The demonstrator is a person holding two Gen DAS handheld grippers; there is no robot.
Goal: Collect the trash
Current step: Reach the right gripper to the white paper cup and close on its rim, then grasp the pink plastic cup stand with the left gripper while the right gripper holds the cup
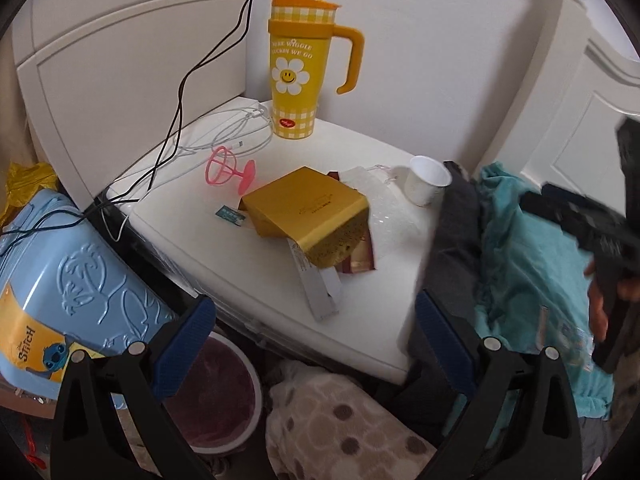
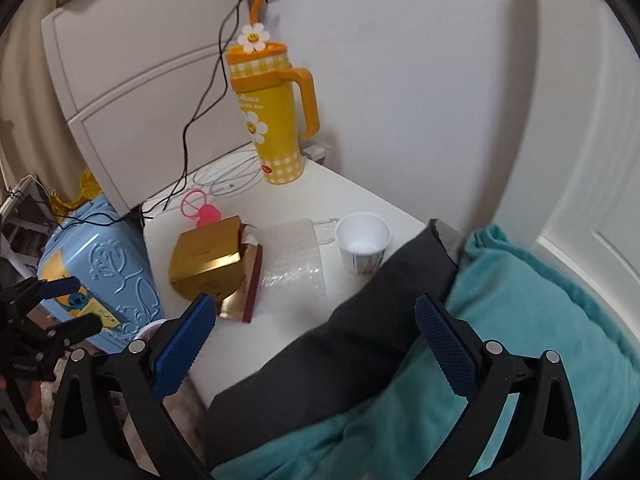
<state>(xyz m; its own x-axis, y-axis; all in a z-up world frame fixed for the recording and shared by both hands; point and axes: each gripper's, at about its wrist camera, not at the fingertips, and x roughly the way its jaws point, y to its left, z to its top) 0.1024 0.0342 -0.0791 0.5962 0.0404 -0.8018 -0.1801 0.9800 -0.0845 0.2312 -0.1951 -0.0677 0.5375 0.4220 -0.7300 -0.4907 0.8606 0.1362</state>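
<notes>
Far left on the floor stands a pale blue hard-shell suitcase (image 1: 68, 292) with embossed leaves and a cartoon sticker, black cables (image 1: 176, 92) trailing over it from the wall. Just beside it, low down, sits a round white-rimmed waste bin (image 1: 224, 392) with a dark purple liner, pushed against the edge of the white bedside table (image 1: 360, 320).

The left gripper (image 1: 316, 332) hangs above the table's near edge with its blue-padded fingers (image 1: 188, 344) spread wide and nothing between them.

On the tabletop, toward the back, a coil of white charging cable (image 1: 236, 132) lies next to a tall yellow checked tumbler (image 1: 300, 68) with daisy faces, an orange handle and a straw. In front of the cable a pink plastic goblet-shaped wire holder (image 1: 230, 170) lies tipped on its side. Mid-table is the litter: a gold cardboard box (image 1: 308, 212), crumpled open, resting on dark red and gold wrappers (image 2: 244, 292), with a white paper strip (image 1: 316, 284) sticking out toward the near edge. Touching it on the right lies a clear bubble-wrap bag (image 2: 292, 264), and beyond that a white paper cup (image 2: 362, 244) stands upright near the table's right edge.

Further right, a dark grey cloth (image 2: 320, 352) and a teal fleece blanket (image 2: 520, 320) spill onto the table's corner. The right gripper (image 2: 316, 340) hovers over that cloth, its jaws likewise wide apart and empty.
</notes>
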